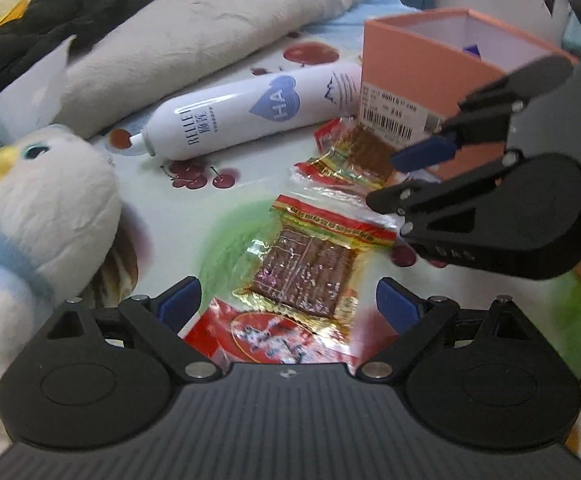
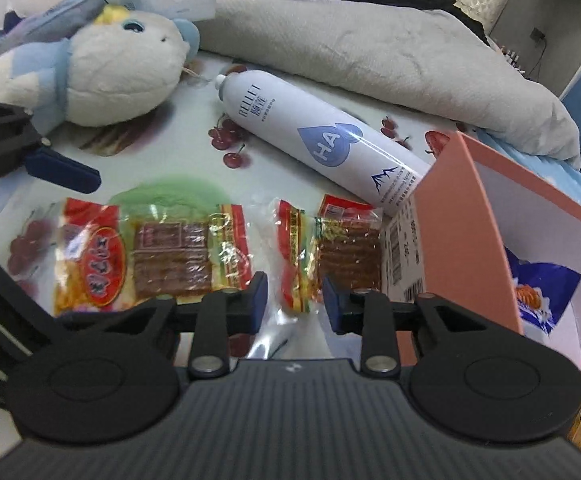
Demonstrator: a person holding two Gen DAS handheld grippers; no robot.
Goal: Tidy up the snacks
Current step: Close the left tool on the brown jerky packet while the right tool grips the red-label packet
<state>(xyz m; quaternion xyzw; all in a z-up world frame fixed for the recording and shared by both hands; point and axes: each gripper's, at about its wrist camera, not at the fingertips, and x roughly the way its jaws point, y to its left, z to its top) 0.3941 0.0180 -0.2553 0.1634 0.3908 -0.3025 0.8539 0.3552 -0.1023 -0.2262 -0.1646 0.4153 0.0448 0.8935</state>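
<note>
Two red-and-gold snack packets lie on the cherry-print tablecloth. The nearer one (image 1: 302,276) (image 2: 150,256) lies between the fingers of my open left gripper (image 1: 288,304), which hovers over it. The second packet (image 1: 354,156) (image 2: 330,256) lies against the pink box (image 1: 430,76) (image 2: 466,236). My right gripper (image 2: 294,300) is open with that packet's near edge between its fingertips, not clamped; it also shows in the left wrist view (image 1: 406,172). A blue-and-white snack bag (image 2: 538,296) lies inside the box.
A white spray can (image 1: 250,112) (image 2: 322,140) lies on its side behind the packets. A white-and-blue plush bird (image 1: 38,216) (image 2: 102,76) sits at the left. A grey pillow (image 1: 210,28) (image 2: 390,52) and black clothing (image 1: 30,28) lie behind.
</note>
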